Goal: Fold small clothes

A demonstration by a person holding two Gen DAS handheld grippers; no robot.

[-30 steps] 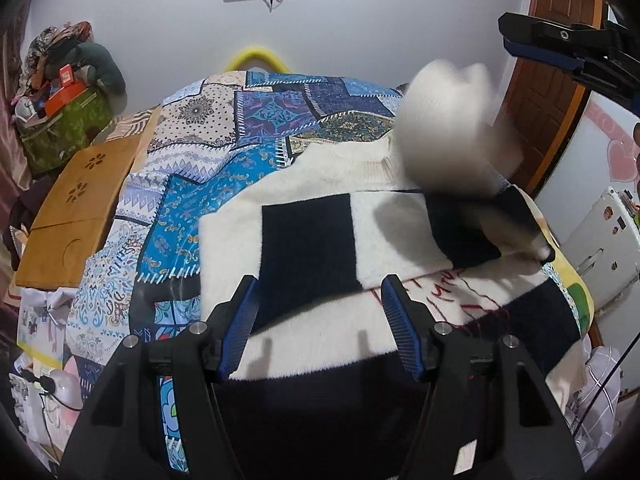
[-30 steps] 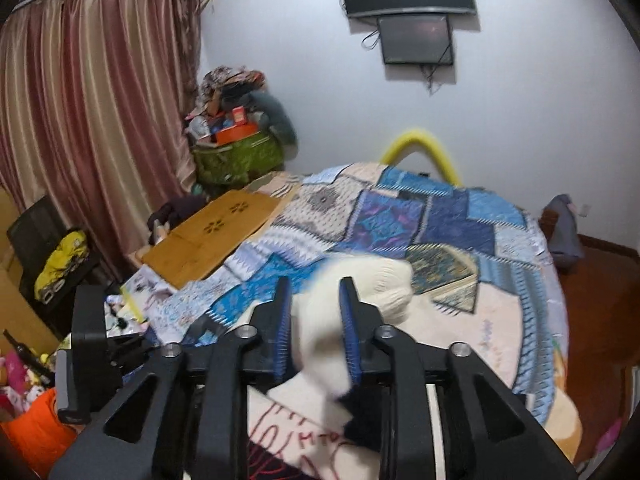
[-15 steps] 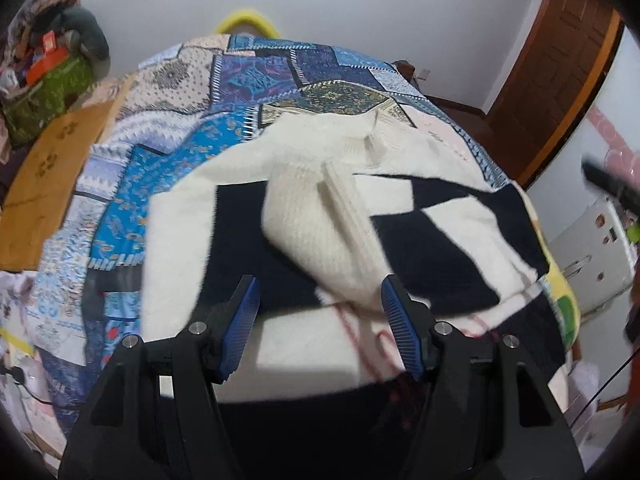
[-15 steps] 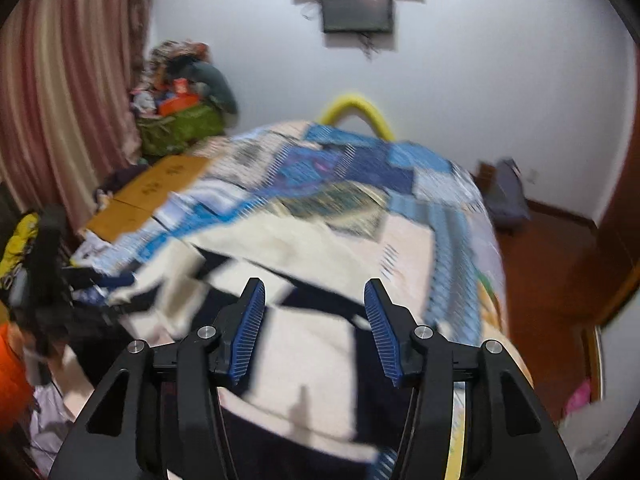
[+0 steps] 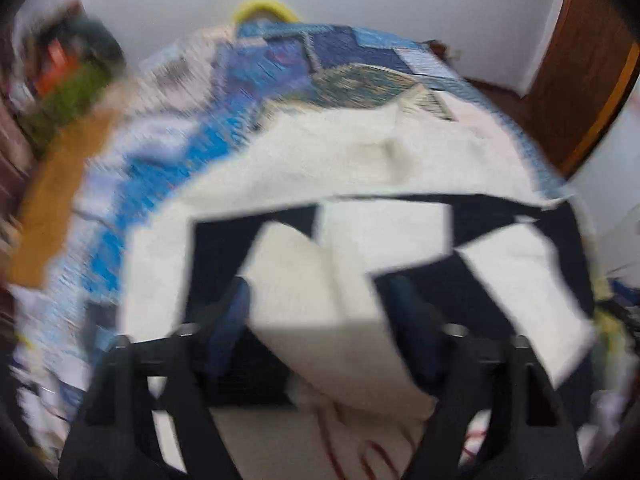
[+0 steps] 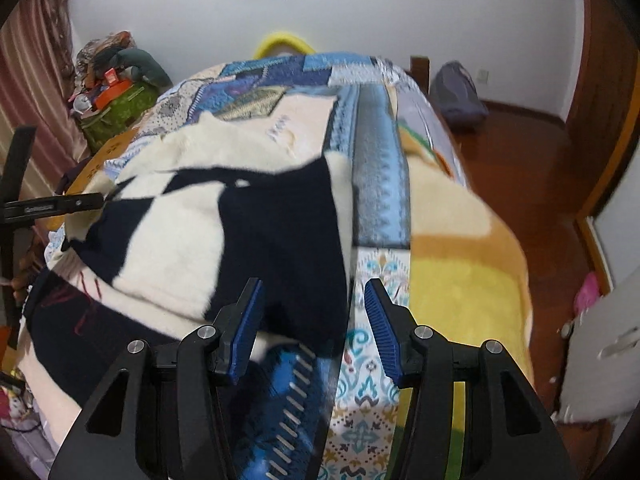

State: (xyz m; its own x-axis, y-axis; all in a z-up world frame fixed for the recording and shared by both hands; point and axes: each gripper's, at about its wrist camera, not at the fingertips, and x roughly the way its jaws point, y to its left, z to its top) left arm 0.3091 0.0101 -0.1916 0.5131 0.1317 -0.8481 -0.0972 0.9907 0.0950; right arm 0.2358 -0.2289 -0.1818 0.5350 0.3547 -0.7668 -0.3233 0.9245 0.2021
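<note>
A cream and navy sweater (image 5: 380, 160) lies spread on the patchwork quilt (image 5: 280, 68). One cream sleeve (image 5: 312, 280) is folded across its front. My left gripper (image 5: 322, 312) hangs low over that sleeve; its jaws are closing with the sleeve between them, and the blurred view shows no firm pinch. In the right wrist view the sweater (image 6: 180, 232) fills the left half. My right gripper (image 6: 314, 320) is open at the sweater's navy right edge, with cloth lying between its fingers. The left gripper (image 6: 96, 200) reaches the sweater from the far left.
A wooden board (image 5: 52, 200) and a green bag of clutter (image 6: 120, 112) sit left of the bed. A yellow hoop (image 6: 282, 40) stands at the bed's head. A dark bag (image 6: 460, 92) lies on the wooden floor, and a door (image 5: 580, 60) is on the right.
The right gripper let go of the cream sleeve, which now lies across the sweater, and dropped to the sweater's right edge. The left gripper moved forward and down over the sleeve.
</note>
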